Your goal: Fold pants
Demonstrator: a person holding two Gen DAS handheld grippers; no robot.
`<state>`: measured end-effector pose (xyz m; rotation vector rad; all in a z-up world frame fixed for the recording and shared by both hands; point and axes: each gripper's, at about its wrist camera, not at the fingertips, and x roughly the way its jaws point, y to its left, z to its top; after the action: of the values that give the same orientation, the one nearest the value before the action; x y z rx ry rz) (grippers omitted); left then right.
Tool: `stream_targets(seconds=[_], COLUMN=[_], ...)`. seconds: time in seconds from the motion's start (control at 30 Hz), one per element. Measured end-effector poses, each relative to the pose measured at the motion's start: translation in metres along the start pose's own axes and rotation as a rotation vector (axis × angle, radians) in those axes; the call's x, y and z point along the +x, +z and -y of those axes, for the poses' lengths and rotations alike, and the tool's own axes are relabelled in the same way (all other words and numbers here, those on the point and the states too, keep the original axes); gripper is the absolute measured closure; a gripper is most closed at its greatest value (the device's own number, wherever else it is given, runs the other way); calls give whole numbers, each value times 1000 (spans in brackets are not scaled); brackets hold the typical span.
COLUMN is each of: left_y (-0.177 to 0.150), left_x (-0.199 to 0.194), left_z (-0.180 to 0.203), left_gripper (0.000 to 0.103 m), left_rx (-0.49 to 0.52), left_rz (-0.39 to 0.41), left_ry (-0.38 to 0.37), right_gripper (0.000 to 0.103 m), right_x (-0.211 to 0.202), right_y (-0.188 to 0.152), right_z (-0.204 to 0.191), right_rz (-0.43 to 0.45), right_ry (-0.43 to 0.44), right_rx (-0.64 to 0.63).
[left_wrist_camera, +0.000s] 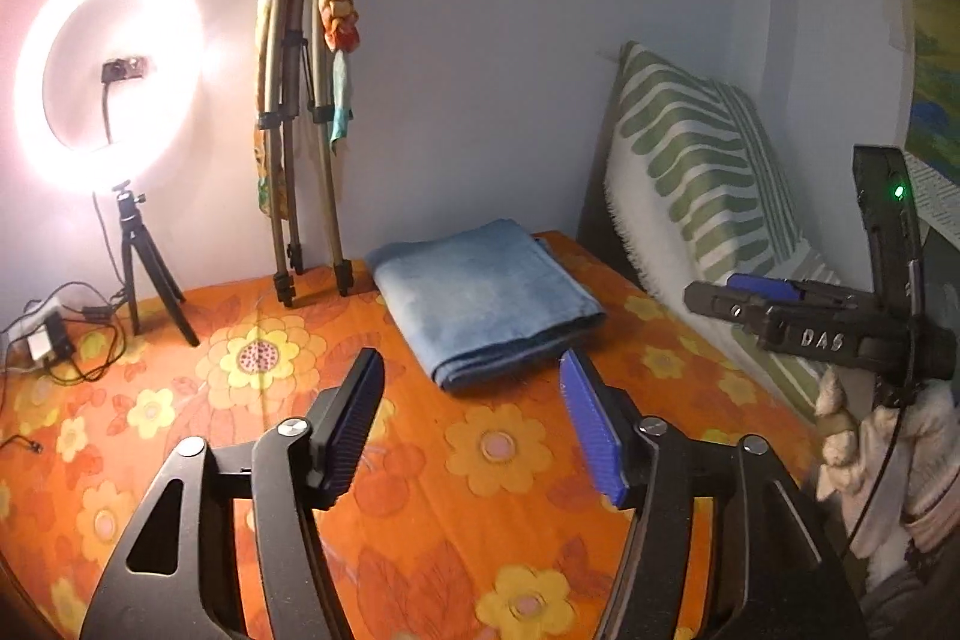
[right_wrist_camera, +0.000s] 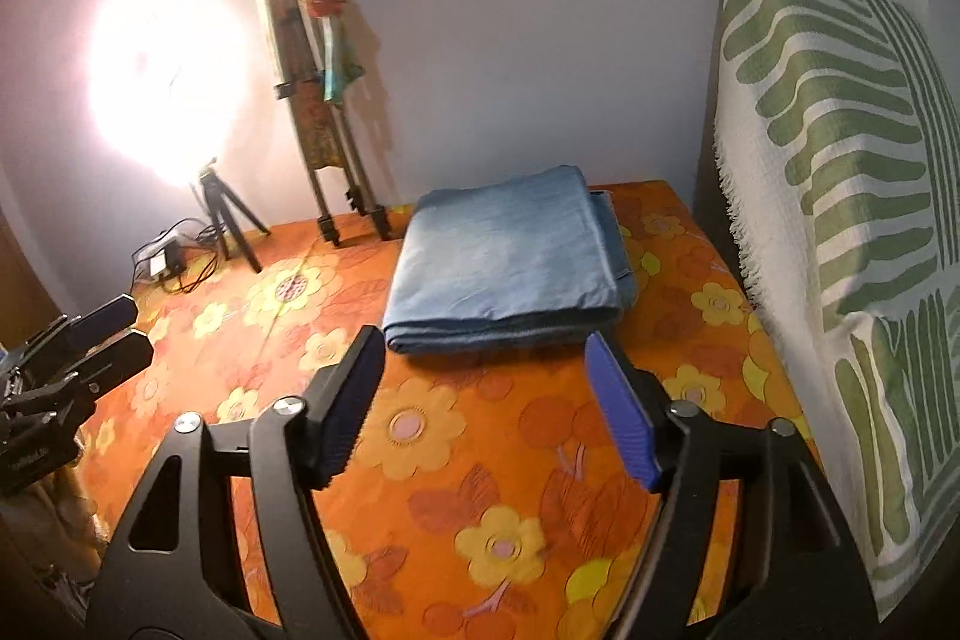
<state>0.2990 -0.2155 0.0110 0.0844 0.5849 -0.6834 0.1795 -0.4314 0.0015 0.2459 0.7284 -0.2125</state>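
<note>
The pants (left_wrist_camera: pixel 486 298) (right_wrist_camera: pixel 510 256) are light blue denim, folded into a flat rectangle on the orange flowered bed cover (left_wrist_camera: pixel 480 520) (right_wrist_camera: pixel 480 460) near the far wall. My left gripper (left_wrist_camera: pixel 471 355) hovers just short of their near edge, open, with nothing between its blue pads. My right gripper (right_wrist_camera: pixel 485 334) hangs the same way in front of the near fold, open and empty. Each gripper also shows in the other's view: the right one (left_wrist_camera: pixel 714 295) at the right edge, the left one (right_wrist_camera: pixel 135 328) at the left edge.
A lit ring light (left_wrist_camera: pixel 108 70) (right_wrist_camera: pixel 168 82) on a small tripod stands at the back left, with cables and an adapter (left_wrist_camera: pixel 48 340) beside it. A folded tripod (left_wrist_camera: pixel 294 130) leans on the wall. A green-and-white pillow (left_wrist_camera: pixel 690 172) (right_wrist_camera: pixel 840 160) lines the right side.
</note>
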Motion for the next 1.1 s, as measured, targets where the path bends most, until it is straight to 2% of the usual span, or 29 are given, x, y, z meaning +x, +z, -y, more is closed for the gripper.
stream_targets(seconds=[0.17,0.43,0.67,1.1], left_y=[-14,-40,-53,-68], left_x=[-23,-37,-38,-30], left_z=[3,4,3,5], left_gripper=[36,31,23,22], left_rx=[-29,-33,-23,-9], left_rz=[6,-15,-34,-90], left_ry=[-8,30,72,104], right_gripper=[23,4,1,1], right_x=[-23,-46,-46,-32], right_y=[-21,-53,-68,-79], right_z=[-16,-32,-40,-28], right_rz=[19,87,114,68], right_ry=[-10,-79,-133,-130], right_rx=[-7,-17,-54,-36])
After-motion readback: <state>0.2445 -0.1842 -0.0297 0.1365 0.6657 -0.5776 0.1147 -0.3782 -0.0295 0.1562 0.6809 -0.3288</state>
